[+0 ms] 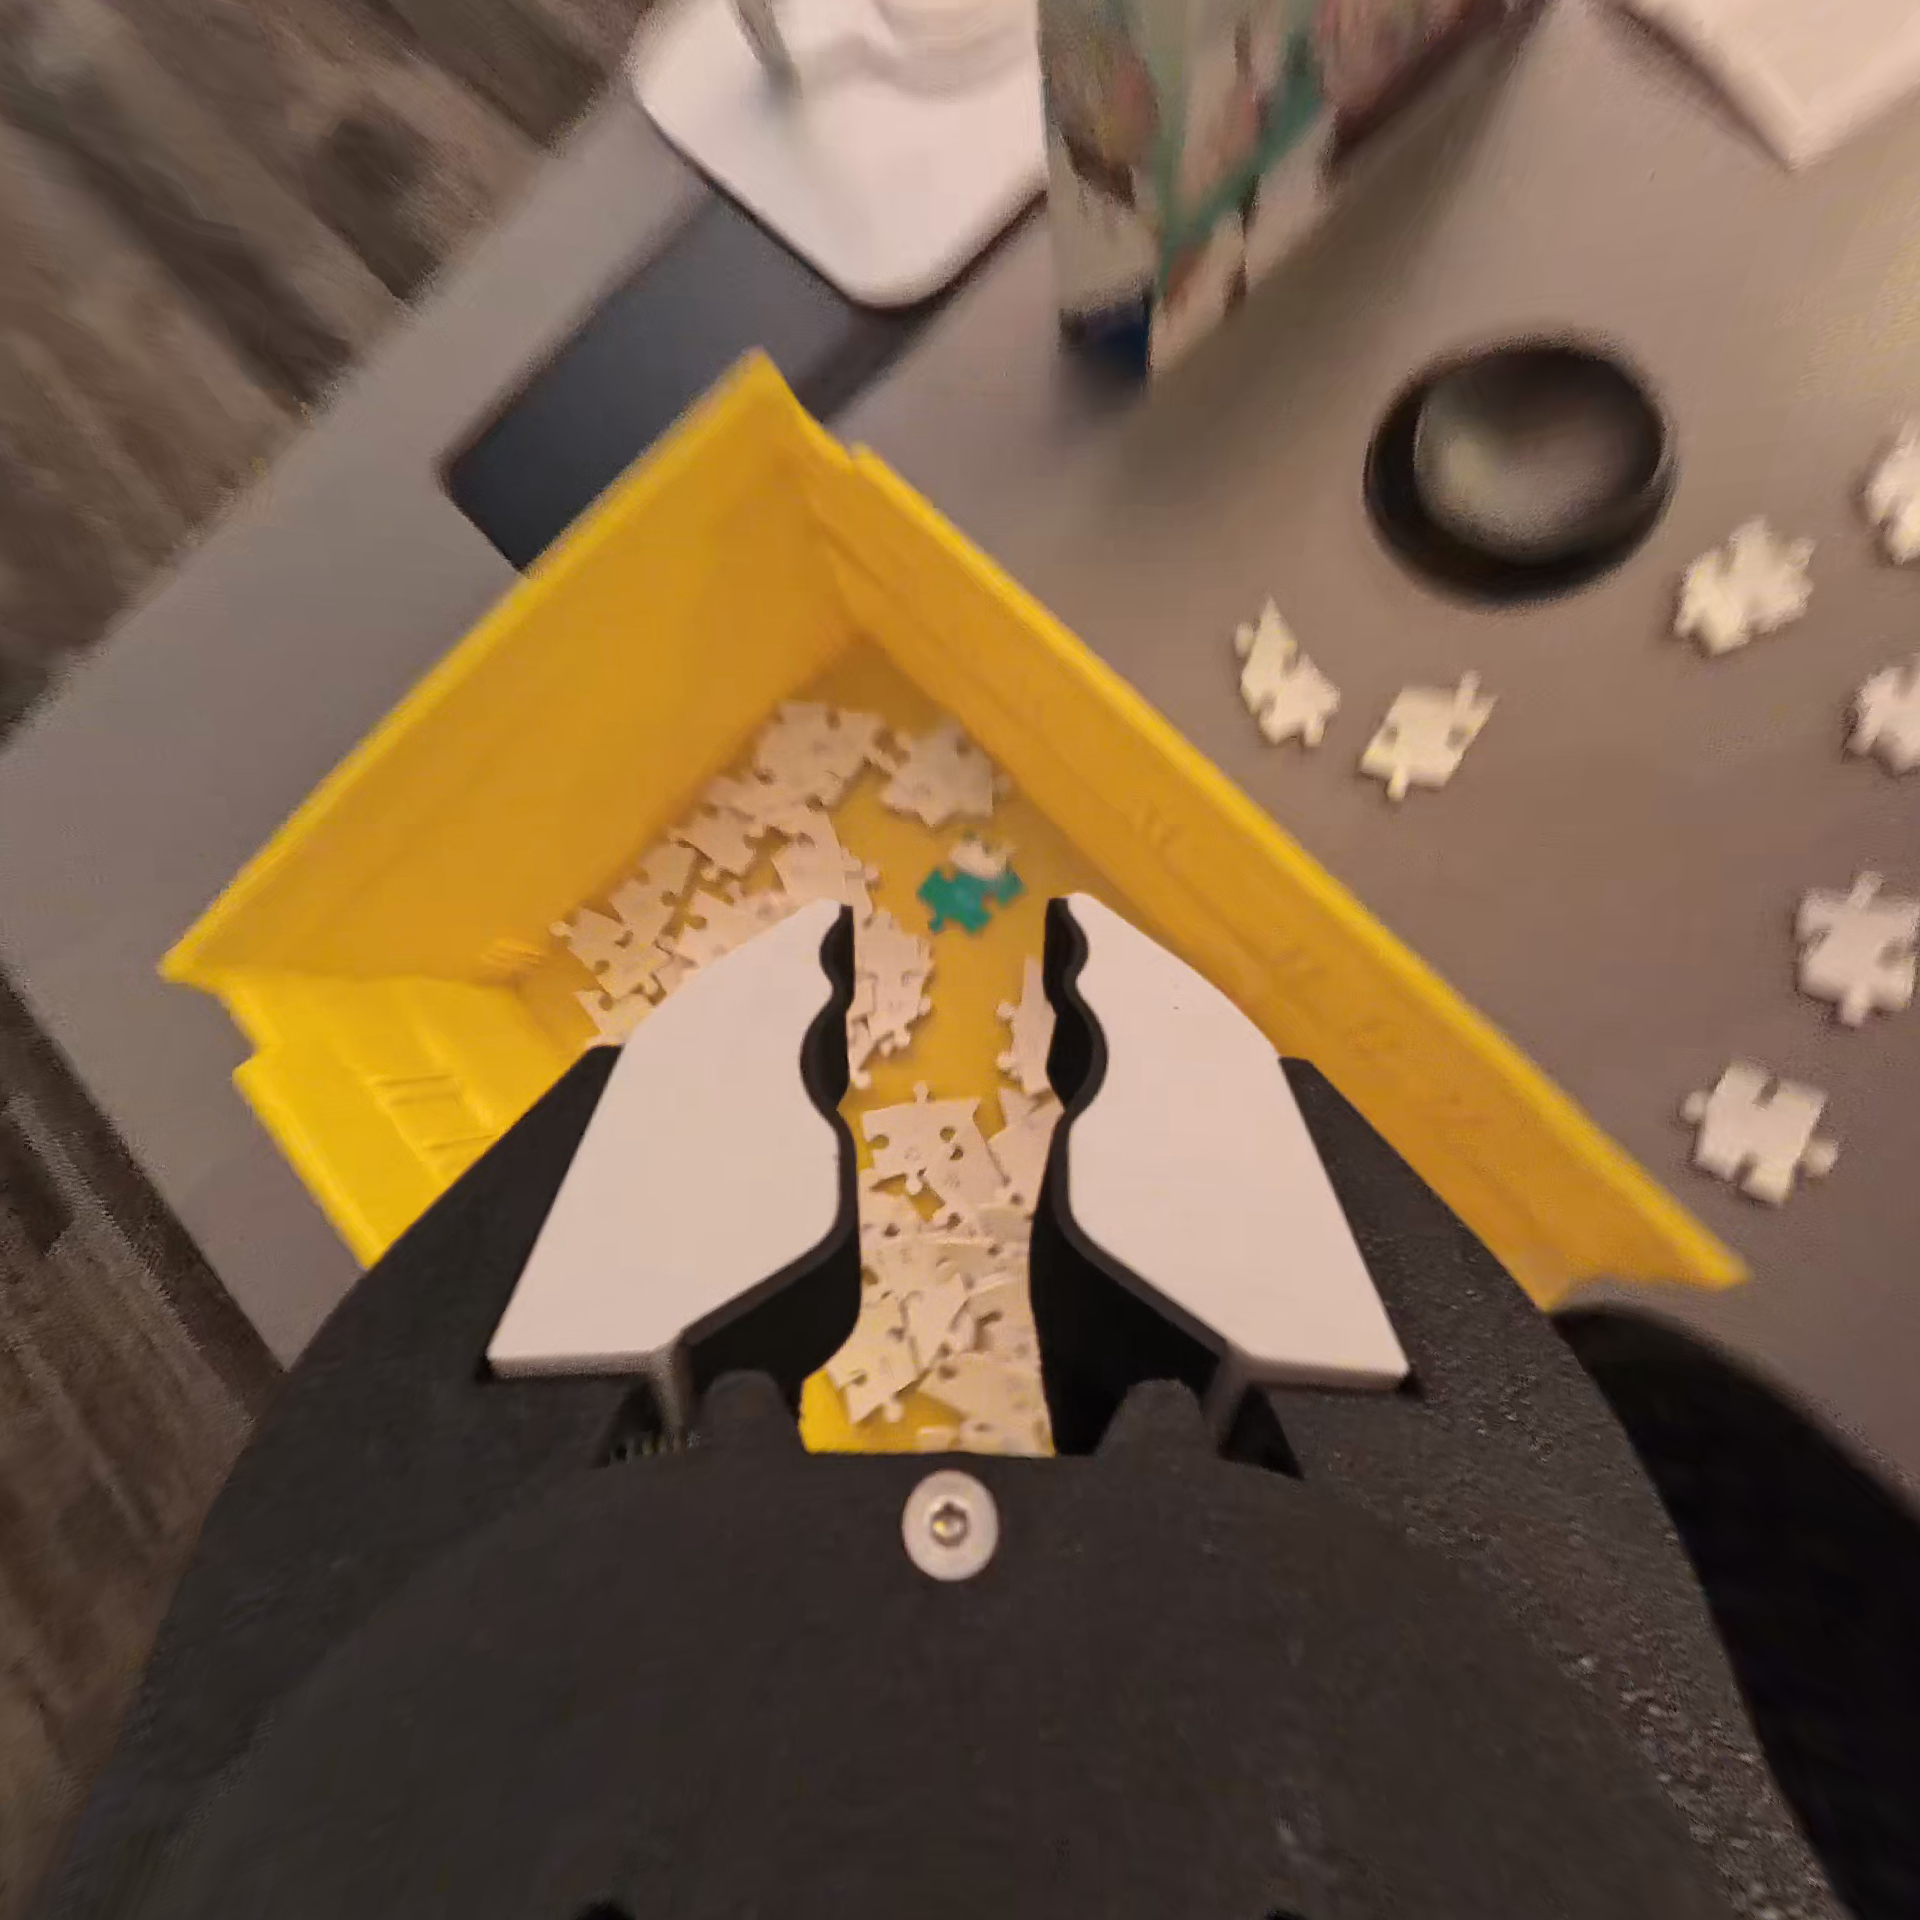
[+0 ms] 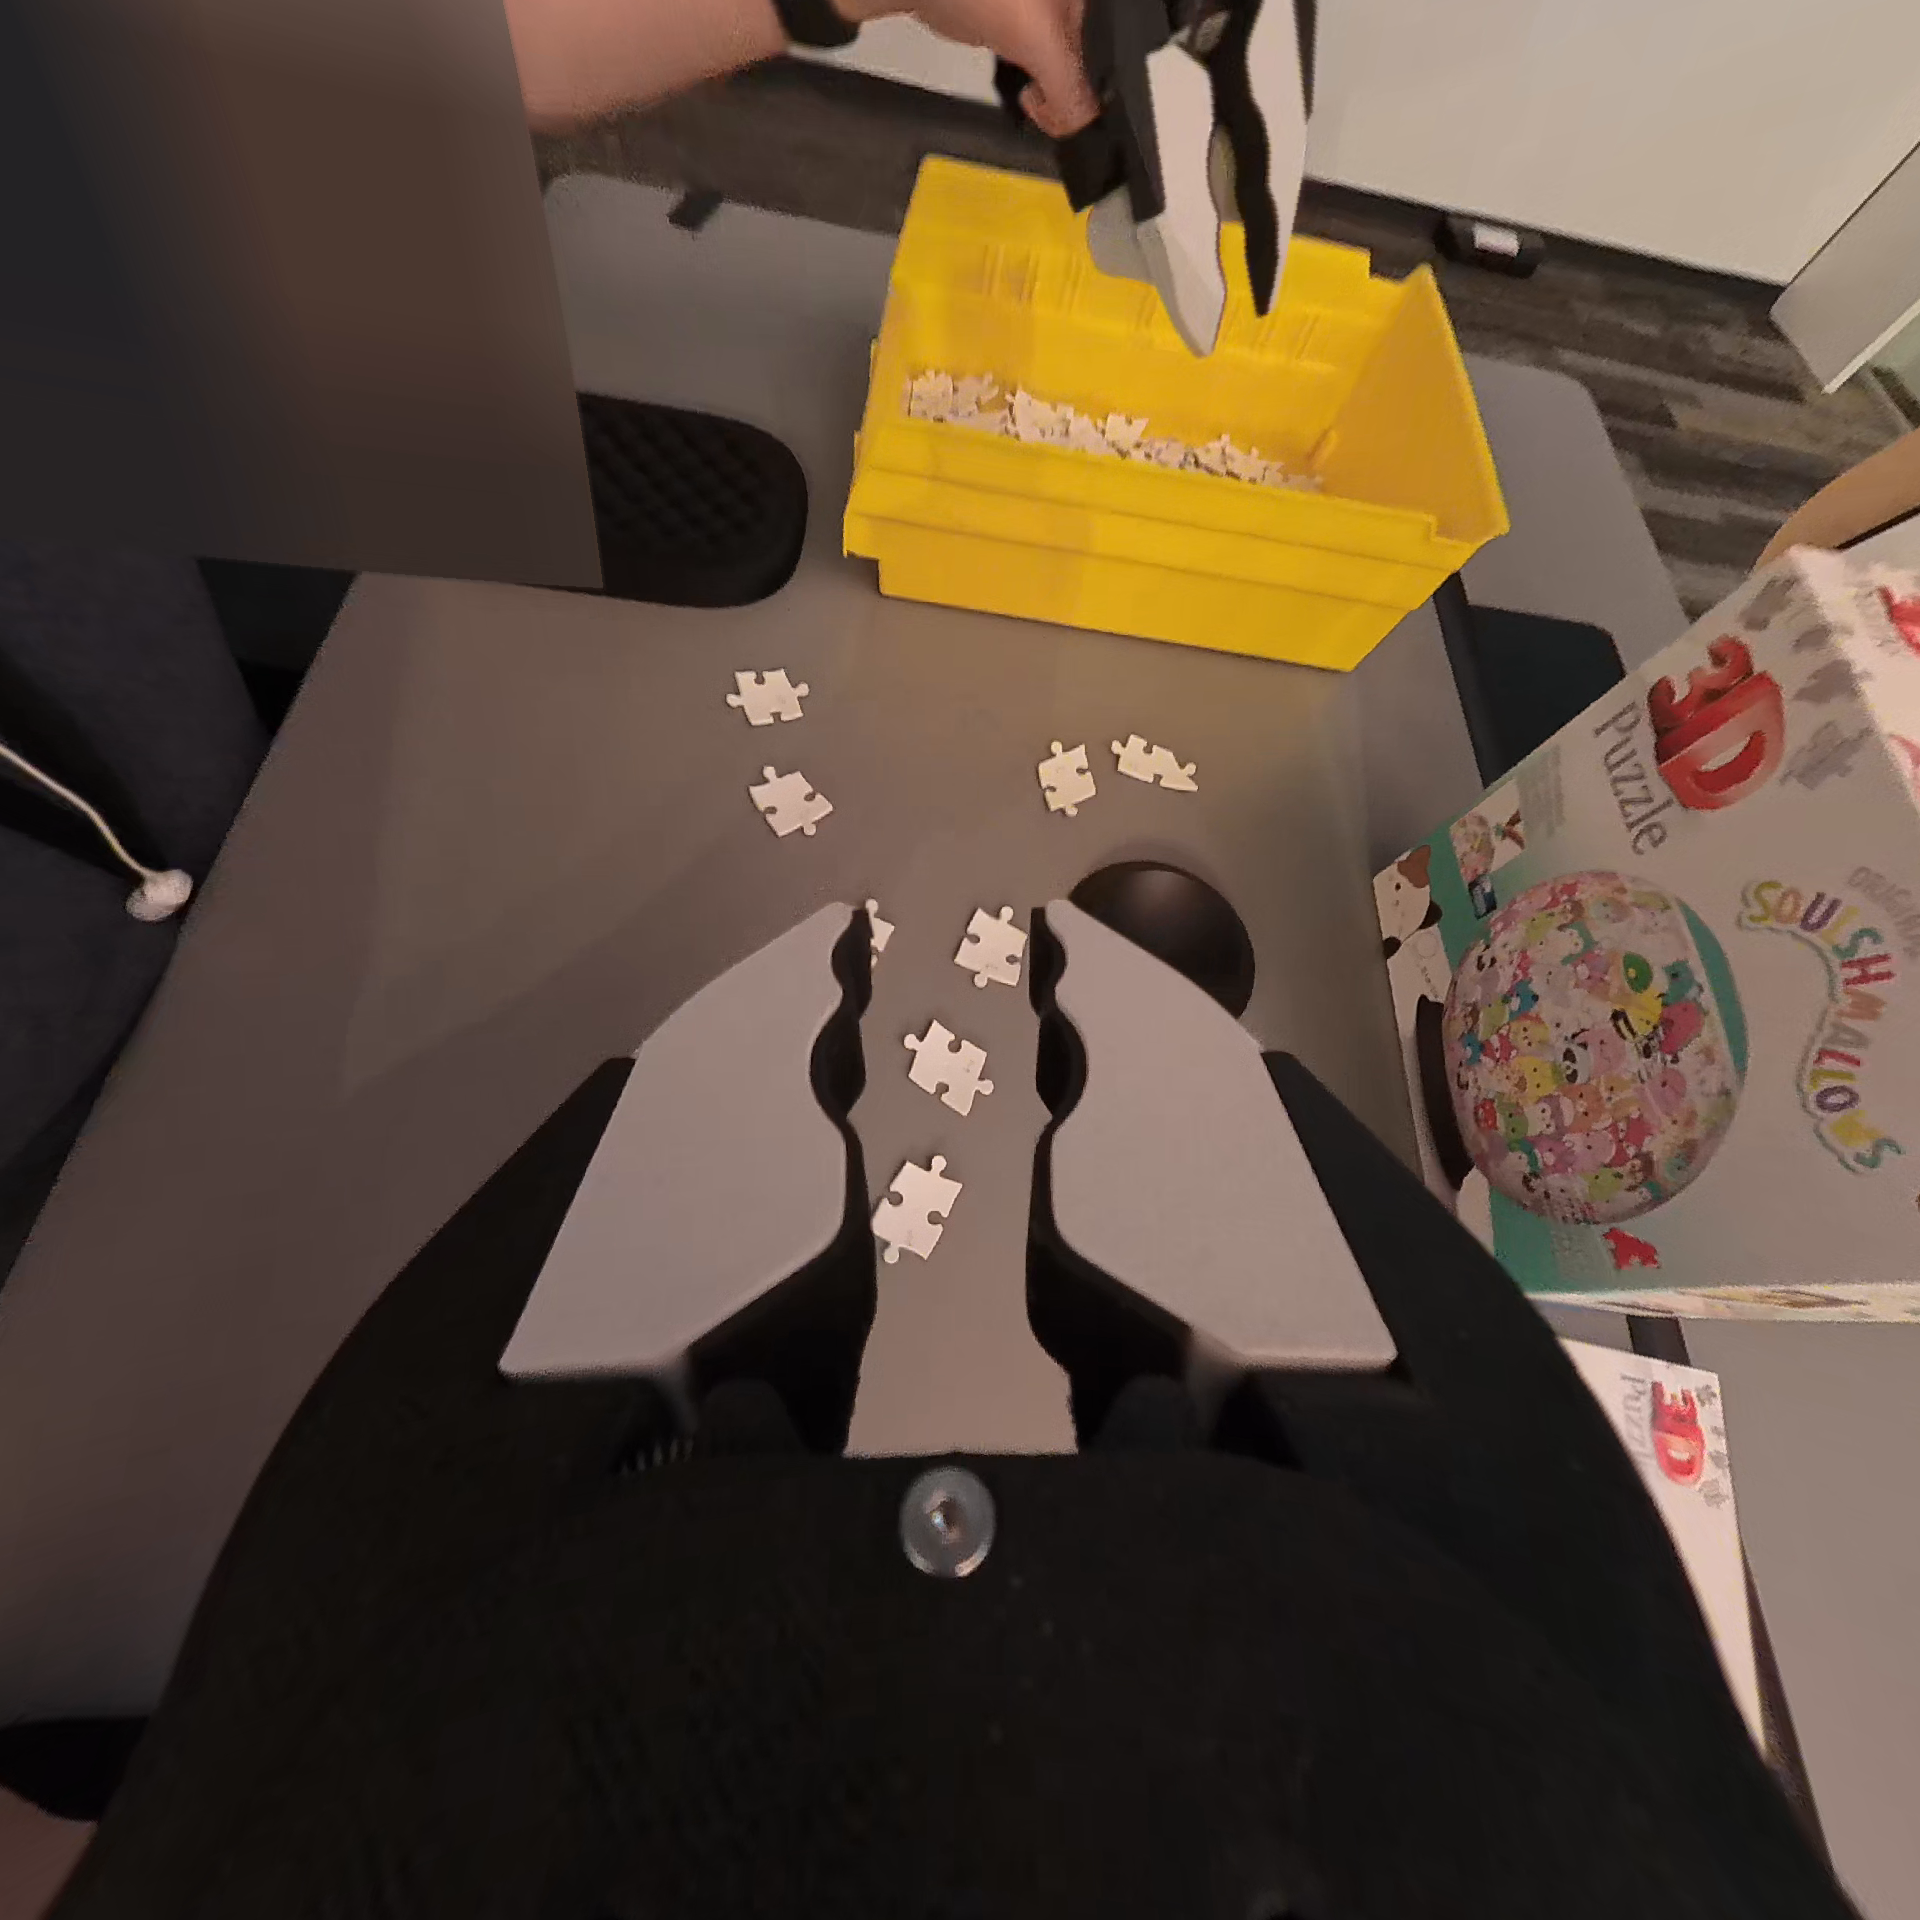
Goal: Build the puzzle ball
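Note:
A yellow bin (image 1: 644,727) (image 2: 1143,561) holds many white puzzle pieces (image 1: 935,1226) and one teal piece (image 1: 966,896). My left gripper (image 1: 951,914) hangs open and empty above the bin; it also shows in the right wrist view (image 2: 1231,322), held by a hand. Several loose white puzzle pieces (image 2: 945,1065) (image 1: 1423,732) lie face down on the grey table (image 2: 468,831). My right gripper (image 2: 951,920) is open and empty, hovering over those loose pieces.
A puzzle box (image 2: 1683,987) (image 1: 1195,166) stands at the table's right side. A round black hole (image 2: 1174,940) (image 1: 1522,473) sits in the table near the loose pieces. A white base (image 1: 862,145) stands beyond the bin. A leaflet (image 2: 1673,1455) lies at the right. My hands' fingertips stand some 35 centimetres from each other.

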Demonstrator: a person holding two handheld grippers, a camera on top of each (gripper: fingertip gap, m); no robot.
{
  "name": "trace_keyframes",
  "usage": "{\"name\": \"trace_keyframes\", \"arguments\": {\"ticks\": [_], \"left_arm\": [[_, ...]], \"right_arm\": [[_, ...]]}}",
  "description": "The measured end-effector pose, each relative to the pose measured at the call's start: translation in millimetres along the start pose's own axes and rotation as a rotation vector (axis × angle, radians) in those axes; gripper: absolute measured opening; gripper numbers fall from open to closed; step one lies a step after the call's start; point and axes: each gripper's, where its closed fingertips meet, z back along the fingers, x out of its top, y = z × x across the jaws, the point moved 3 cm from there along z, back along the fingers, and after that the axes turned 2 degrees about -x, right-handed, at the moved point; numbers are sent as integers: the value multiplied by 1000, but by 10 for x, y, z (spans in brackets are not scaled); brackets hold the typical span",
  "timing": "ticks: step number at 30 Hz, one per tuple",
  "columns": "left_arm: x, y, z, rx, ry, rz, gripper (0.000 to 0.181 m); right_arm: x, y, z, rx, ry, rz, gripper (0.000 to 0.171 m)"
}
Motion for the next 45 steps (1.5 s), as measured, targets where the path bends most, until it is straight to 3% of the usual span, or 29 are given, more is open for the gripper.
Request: {"name": "trace_keyframes", "arguments": {"ticks": [3, 6, 8, 15, 17, 19, 22, 26, 30, 33, 36, 40, 45], "left_arm": [[-187, -40, -374, -188, 106, -224, 45], [-252, 8, -637, -240, 120, -376, 48], [-295, 5, -776, -315, 158, -384, 49], [-470, 75, -1098, -331, 266, -525, 47], [-457, 70, -1119, -353, 270, -520, 43], [-470, 74, -1122, -376, 294, -506, 27], [-462, 88, -1116, -360, 284, -492, 27], [-377, 137, -970, -282, 213, -435, 27], [-155, 180, -476, -222, 41, -270, 27], [63, -74, 46, -374, -111, -95, 27], [255, -529, 423, -557, -147, -14, 27], [441, -1240, 567, -763, -40, 42, 27], [632, -1923, 558, -939, 51, 21, 27]], "right_arm": [[-94, -47, -90, 2, 44, -25, 30], [-156, -77, -166, 8, 67, -48, 31], [-198, -99, -202, 5, 89, -60, 31], [-269, -148, -232, -9, 121, -73, 31], [-287, -155, -234, -6, 125, -78, 31], [-311, -164, -236, -7, 135, -80, 31], [-315, -159, -228, -4, 137, -75, 31], [-278, -148, -209, -3, 122, -65, 31], [-201, -123, -238, -2, 92, -47, 31], [-57, -143, -360, -38, 31, -24, 30], [281, -131, -569, -106, -128, 45, 30], [748, 127, -771, -173, -306, 278, 30], [882, 398, -793, -238, -337, 504, 29]]}}
